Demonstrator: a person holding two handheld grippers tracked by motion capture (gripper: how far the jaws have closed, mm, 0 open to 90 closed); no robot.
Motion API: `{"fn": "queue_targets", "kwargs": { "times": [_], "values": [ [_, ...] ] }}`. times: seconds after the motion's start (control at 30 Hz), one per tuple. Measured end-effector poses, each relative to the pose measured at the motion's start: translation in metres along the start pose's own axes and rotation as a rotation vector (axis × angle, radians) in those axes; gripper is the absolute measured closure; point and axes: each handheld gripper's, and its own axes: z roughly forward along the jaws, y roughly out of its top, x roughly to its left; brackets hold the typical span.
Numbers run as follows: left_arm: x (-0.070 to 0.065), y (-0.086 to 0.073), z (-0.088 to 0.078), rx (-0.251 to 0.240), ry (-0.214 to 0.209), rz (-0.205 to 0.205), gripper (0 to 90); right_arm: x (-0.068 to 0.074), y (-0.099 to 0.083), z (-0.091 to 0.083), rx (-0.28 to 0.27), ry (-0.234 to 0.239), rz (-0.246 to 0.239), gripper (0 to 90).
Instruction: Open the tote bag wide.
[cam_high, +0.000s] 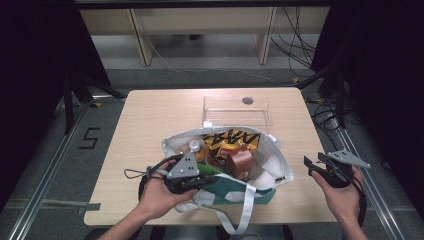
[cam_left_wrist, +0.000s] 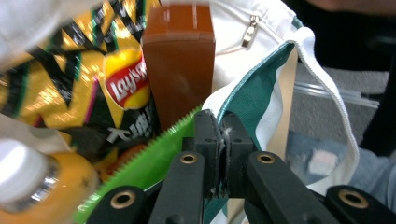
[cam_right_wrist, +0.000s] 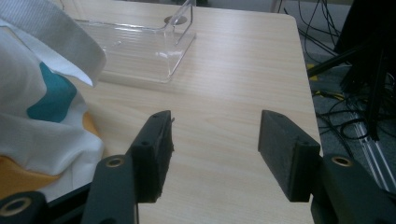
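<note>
A white and teal tote bag (cam_high: 260, 165) lies open on the table (cam_high: 150, 125). Inside it are a yellow Lay's crisp bag (cam_left_wrist: 84, 79), a brown carton (cam_left_wrist: 180, 70) and an orange bottle with a white cap (cam_left_wrist: 42, 182). My left gripper (cam_high: 212, 175) reaches over the bag's near rim with its jaws pressed together on the corner of a thin green packet (cam_left_wrist: 140, 163) with a serrated edge. The teal rim (cam_left_wrist: 252, 98) lies just past the jaw tips. My right gripper (cam_right_wrist: 215, 144) hovers open over bare tabletop to the right of the bag, with nothing between its pads.
A transparent plastic tray (cam_high: 237, 112) stands behind the bag near the table's far edge. The bag's white strap (cam_high: 245, 210) hangs over the near edge. Cables (cam_right_wrist: 355, 107) lie on the floor past the right edge.
</note>
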Motion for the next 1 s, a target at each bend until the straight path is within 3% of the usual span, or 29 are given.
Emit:
{"fn": "queue_targets", "kwargs": {
  "times": [0.03, 0.07, 0.17, 0.23, 0.4, 0.47, 0.53, 0.63, 0.67, 0.73, 0.8, 0.83, 0.9, 0.97, 1.0],
  "values": [
    [-0.002, -0.003, 0.001, 0.015, 0.003, -0.021, 86.8, 0.0, 0.0, 0.0, 0.005, -0.003, 0.004, 45.2],
    [-0.002, -0.005, 0.003, 0.017, 0.003, -0.007, 86.7, 0.001, 0.0, 0.0, 0.007, -0.001, 0.008, 45.2],
    [-0.003, -0.012, 0.009, 0.034, 0.0, -0.015, 86.7, 0.003, 0.001, -0.001, 0.016, 0.001, 0.019, 45.2],
    [-0.002, -0.016, 0.014, 0.048, 0.003, -0.025, 86.7, 0.0, 0.001, 0.001, 0.0, -0.001, -0.027, 45.1],
    [0.001, -0.026, 0.028, 0.076, 0.019, -0.052, 86.7, 0.001, 0.001, 0.0, 0.002, 0.003, 0.002, 45.1],
    [0.003, -0.029, 0.032, 0.097, 0.032, -0.026, 86.6, 0.0, 0.001, 0.001, 0.0, 0.009, -0.003, 45.1],
    [0.003, -0.032, 0.036, 0.093, 0.038, -0.057, 86.6, 0.001, 0.0, 0.0, 0.004, 0.006, -0.003, 45.2],
    [0.005, -0.038, 0.04, 0.118, 0.05, -0.035, 86.5, 0.003, 0.001, 0.0, 0.009, 0.013, 0.018, 45.2],
    [0.006, -0.039, 0.041, 0.123, 0.051, -0.029, 86.5, 0.002, 0.001, 0.0, 0.002, 0.003, -0.012, 45.2],
    [0.005, -0.043, 0.044, 0.138, 0.06, -0.038, 86.5, 0.003, 0.002, -0.001, -0.001, 0.009, -0.001, 45.2],
    [0.006, -0.044, 0.045, 0.146, 0.055, -0.04, 86.5, 0.002, 0.003, 0.0, -0.012, 0.033, -0.027, 45.3],
    [0.006, -0.045, 0.046, 0.143, 0.056, -0.046, 86.4, 0.005, 0.003, -0.002, 0.006, 0.017, 0.004, 45.4],
    [0.007, -0.046, 0.047, 0.151, 0.059, -0.046, 86.1, 0.004, 0.005, -0.003, -0.017, 0.02, -0.045, 45.6],
    [0.008, -0.046, 0.047, 0.156, 0.06, -0.023, 85.9, 0.004, 0.006, -0.003, -0.02, 0.028, -0.051, 45.9],
    [0.006, -0.046, 0.047, 0.152, 0.06, -0.05, 85.6, 0.008, 0.007, -0.005, -0.017, 0.03, -0.019, 46.2]
  ]
}}
